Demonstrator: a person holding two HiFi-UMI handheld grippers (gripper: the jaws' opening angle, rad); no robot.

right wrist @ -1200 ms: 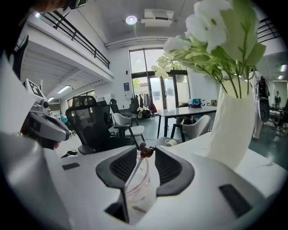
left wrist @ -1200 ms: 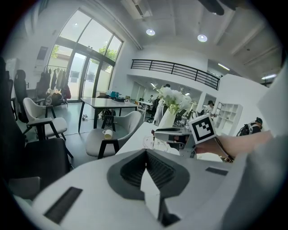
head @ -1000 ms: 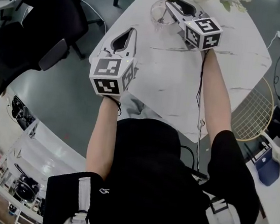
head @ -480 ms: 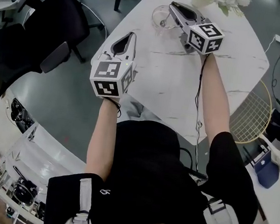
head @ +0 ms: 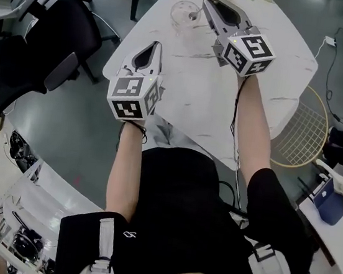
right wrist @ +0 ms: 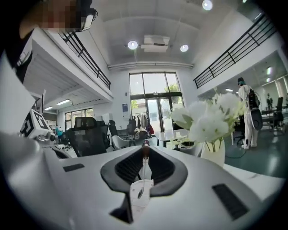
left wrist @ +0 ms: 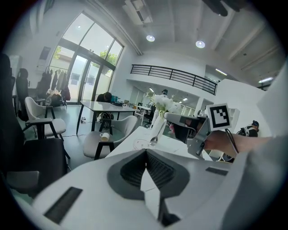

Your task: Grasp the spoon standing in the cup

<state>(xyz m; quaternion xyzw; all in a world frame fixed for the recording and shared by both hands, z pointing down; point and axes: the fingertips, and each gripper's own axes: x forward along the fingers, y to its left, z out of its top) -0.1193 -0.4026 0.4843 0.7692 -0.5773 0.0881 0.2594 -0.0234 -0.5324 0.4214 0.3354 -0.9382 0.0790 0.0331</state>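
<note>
Head view: the left gripper hovered over the near-left edge of the white table, its jaws together with nothing between them. The right gripper reached toward the glass cup at the table's far side, with the spoon at the cup's right rim.

Left gripper view: its 2 jaws met at the tips, empty. Beyond them, the right gripper held the spoon by the handle, tilted, with the bowl low at the cup; whether it touched the rim could not be told.

Right gripper view: the jaws had just been closing and stood narrow, clamped on the thin spoon handle, whose end stuck out past the tips. White flowers stood to the right.
</note>
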